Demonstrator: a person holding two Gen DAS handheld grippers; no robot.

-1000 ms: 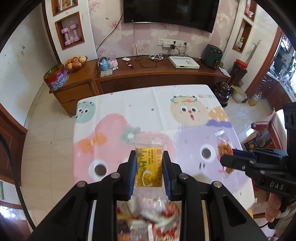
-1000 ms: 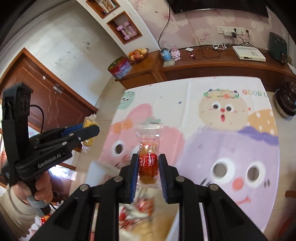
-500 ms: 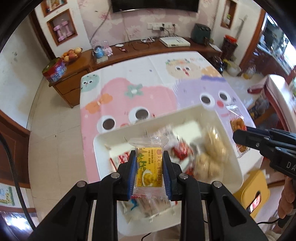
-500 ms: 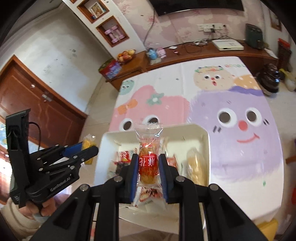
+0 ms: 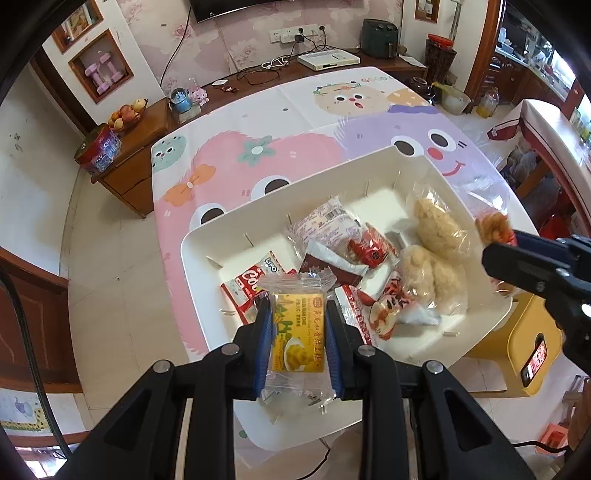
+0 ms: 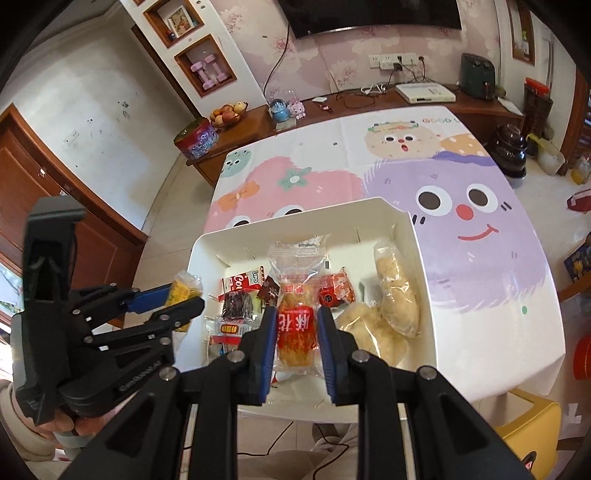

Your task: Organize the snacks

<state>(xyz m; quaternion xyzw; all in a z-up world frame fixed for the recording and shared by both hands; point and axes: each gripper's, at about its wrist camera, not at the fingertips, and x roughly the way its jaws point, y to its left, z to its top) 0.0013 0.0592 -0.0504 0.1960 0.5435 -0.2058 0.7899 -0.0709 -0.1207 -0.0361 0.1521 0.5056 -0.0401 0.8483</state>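
Left wrist view only: yellow stool (image 5: 524,347) beside white tray (image 5: 207,236).

Pink floral wallpaper (image 6: 332,48), wall-mounted TV (image 6: 369,14), wooden sideboard (image 5: 140,162), pale tiled floor (image 5: 110,258)

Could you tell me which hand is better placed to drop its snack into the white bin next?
Likely right: its claw holds the red packet over the bin; the left claw hangs over its near rim.

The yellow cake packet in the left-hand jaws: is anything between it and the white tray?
Nothing visible. The yellow cake packet hangs over the near left part of the white tray, above the loose wrapped snacks already there.
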